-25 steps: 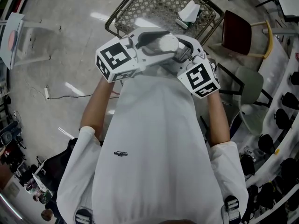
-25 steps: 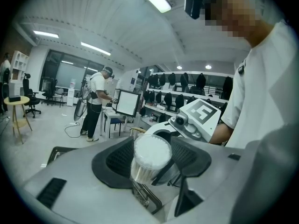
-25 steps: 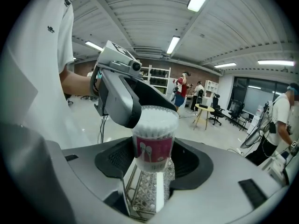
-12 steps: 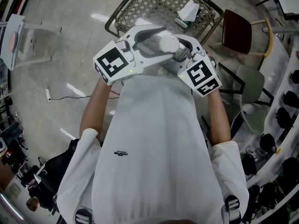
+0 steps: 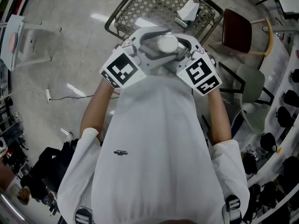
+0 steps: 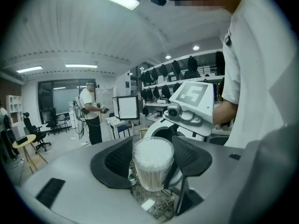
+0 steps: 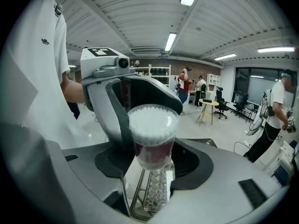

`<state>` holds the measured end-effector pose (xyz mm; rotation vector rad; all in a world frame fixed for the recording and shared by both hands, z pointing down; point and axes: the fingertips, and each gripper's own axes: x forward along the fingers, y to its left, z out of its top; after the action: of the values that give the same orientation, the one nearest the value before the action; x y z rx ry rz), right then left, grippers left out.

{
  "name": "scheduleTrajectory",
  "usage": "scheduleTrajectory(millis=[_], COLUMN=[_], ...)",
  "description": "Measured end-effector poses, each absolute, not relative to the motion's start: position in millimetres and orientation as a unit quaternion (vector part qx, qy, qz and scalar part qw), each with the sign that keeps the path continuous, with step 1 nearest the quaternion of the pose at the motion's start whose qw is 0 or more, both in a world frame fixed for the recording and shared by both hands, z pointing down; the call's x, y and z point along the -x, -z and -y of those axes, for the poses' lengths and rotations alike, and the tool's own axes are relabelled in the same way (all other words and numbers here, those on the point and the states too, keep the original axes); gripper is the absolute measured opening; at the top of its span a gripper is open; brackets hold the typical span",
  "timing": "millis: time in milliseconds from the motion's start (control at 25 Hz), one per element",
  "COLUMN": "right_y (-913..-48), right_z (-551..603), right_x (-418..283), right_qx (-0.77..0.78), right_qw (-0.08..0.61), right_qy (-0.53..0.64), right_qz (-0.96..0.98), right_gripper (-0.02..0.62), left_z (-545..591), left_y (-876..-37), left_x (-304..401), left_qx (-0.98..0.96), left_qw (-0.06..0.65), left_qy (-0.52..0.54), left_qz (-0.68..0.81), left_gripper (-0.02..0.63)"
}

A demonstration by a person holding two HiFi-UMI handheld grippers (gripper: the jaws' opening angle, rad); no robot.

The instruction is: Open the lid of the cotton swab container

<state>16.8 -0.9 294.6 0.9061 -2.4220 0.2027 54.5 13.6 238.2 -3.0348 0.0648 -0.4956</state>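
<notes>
**Q:** Where is the container, and which step is shown?

**A:** The container [image 5: 167, 43] is carried in the air before the person's chest. It is upright, with the swab tips showing white at its top. The lid [image 7: 153, 117] appears to be on, so the step in hand is judged to be loosening it.

**Q:** How do the fingers stand?

**A:** On the right gripper [image 7: 152, 160] the fingers [image 7: 189, 164] stand wide, but they are closed on the lower body of the container, one pad on each side, and they bear it. The left gripper [image 6: 153, 157] comes in from the opposite side. Its fingers [image 6: 114, 160] have just been opening. The lid end stands between them, with the pads just beside it, and they do not seem to press it.

**Q:** What does good execution call for?

**A:**
- **Right grip:** it should be firm and low, below the lid's seam, so that the body neither turns nor slips.
- **Left fingers:** they should close squarely on the lid alone, pads level with its rim.
- **The pull:** twist or lift along the container's axis. A tilted pull could tip swabs out.

**Q:** And the surroundings?

**A:** Nothing supports the container from below. Well beneath it, on the floor, stands a mesh seat [image 5: 140, 8], where a dropped container or lid would probably land.
</notes>
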Motion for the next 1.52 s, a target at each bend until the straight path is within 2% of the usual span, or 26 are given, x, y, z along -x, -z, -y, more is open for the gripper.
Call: scheduleTrajectory(millis=[200,440,640,1080,1240,1520], right_y=[-290.1,-290.6,-292.2,-295.6,-296.1,-273.3], right_z=[1.2,4.7,1.4,-3.0,-13.3,-22.3], right_x=[-13.7,-12.7,-14.8,-25.5,-18.9,-9.7], right_qx=[-0.344,-0.349,-0.334,-0.346,-0.335,-0.327], right_qw=[0.263,0.276,0.286,0.295,0.287,0.241], right_qy=[-0.052,-0.021,-0.011,0.0,0.005,0.027], right_qz=[0.9,0.896,0.898,0.891,0.897,0.913], right_gripper=[0.235,0.227,0.233,0.235,0.235,0.236], left_z=[-12.2,-9.9,-6.6,16.8,43.2,55.4], left_y=[-236.3,-225.5,-226.0,-192.6,-185.7,-210.2], left_x=[-48.2,-46.9,-44.7,-39.7,-27.8,-21.0], left_qx=[0.986,0.988,0.98,0.993,0.992,0.986], left_qw=[0.007,-0.059,-0.153,-0.093,-0.079,-0.074], left_qy=[0.167,0.141,0.124,0.061,0.041,0.073], left_qz=[-0.012,0.01,0.036,-0.036,-0.094,-0.128], left_gripper=[0.258,0.255,0.259,0.258,0.176,0.169])
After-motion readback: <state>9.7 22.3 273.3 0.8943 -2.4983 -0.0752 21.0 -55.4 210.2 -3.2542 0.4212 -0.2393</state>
